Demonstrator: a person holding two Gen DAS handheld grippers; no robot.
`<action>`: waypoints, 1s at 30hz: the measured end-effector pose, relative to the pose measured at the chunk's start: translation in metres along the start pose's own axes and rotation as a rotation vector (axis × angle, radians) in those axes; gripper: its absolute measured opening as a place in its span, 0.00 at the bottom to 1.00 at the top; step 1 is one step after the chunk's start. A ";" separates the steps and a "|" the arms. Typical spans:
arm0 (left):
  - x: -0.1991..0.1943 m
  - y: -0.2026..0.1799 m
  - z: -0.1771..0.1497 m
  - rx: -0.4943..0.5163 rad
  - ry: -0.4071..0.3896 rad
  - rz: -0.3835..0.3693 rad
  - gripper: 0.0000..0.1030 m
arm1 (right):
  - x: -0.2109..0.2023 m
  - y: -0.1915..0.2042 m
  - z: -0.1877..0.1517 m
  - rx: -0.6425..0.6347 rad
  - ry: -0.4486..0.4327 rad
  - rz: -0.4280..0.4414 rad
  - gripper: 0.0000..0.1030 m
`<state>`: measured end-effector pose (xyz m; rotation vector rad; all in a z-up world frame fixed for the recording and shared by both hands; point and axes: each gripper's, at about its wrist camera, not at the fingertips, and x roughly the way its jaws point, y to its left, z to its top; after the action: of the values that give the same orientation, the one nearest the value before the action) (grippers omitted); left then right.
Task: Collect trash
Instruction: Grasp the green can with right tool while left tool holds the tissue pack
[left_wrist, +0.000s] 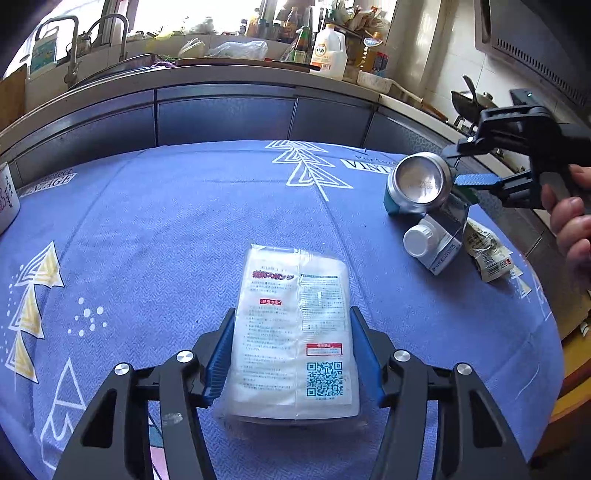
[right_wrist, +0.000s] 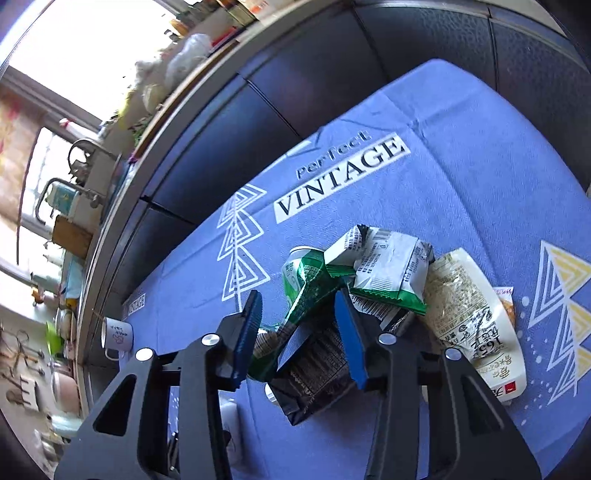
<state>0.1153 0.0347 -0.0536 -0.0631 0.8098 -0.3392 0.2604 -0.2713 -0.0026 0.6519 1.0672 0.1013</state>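
Note:
My left gripper (left_wrist: 293, 321) is shut on a white sponge pack (left_wrist: 295, 332) with a QR code, held just over the blue tablecloth (left_wrist: 147, 229). My right gripper (right_wrist: 297, 306) is open over a trash heap at the table's right side: a green can (right_wrist: 295, 273), a dark carton (right_wrist: 314, 373), a green-white wrapper (right_wrist: 388, 269) and a cream wrapper (right_wrist: 469, 314). In the left wrist view the heap shows as the can (left_wrist: 419, 182), a carton with a white cap (left_wrist: 436, 240) and a wrapper (left_wrist: 487, 253), with the right gripper (left_wrist: 476, 179) beside the can.
A white mug (right_wrist: 116, 334) stands at the table's left edge (left_wrist: 7, 199). Behind the table runs a dark cabinet front (left_wrist: 221, 118) under a counter with a sink, faucets (left_wrist: 74, 48) and bottles (left_wrist: 327, 50). A stove with a wok (left_wrist: 469, 99) is at far right.

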 end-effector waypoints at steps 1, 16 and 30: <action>0.000 0.002 0.000 -0.009 -0.003 -0.006 0.57 | 0.002 0.001 0.001 0.010 0.012 -0.010 0.37; -0.011 0.026 -0.002 -0.126 -0.071 -0.091 0.57 | -0.021 0.057 -0.064 -0.111 -0.107 0.155 0.09; -0.026 -0.030 -0.010 -0.012 -0.013 -0.117 0.57 | -0.122 -0.039 -0.208 -0.222 -0.343 0.123 0.09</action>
<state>0.0836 0.0155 -0.0366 -0.1246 0.7974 -0.4443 0.0172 -0.2562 0.0057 0.5105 0.6738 0.2041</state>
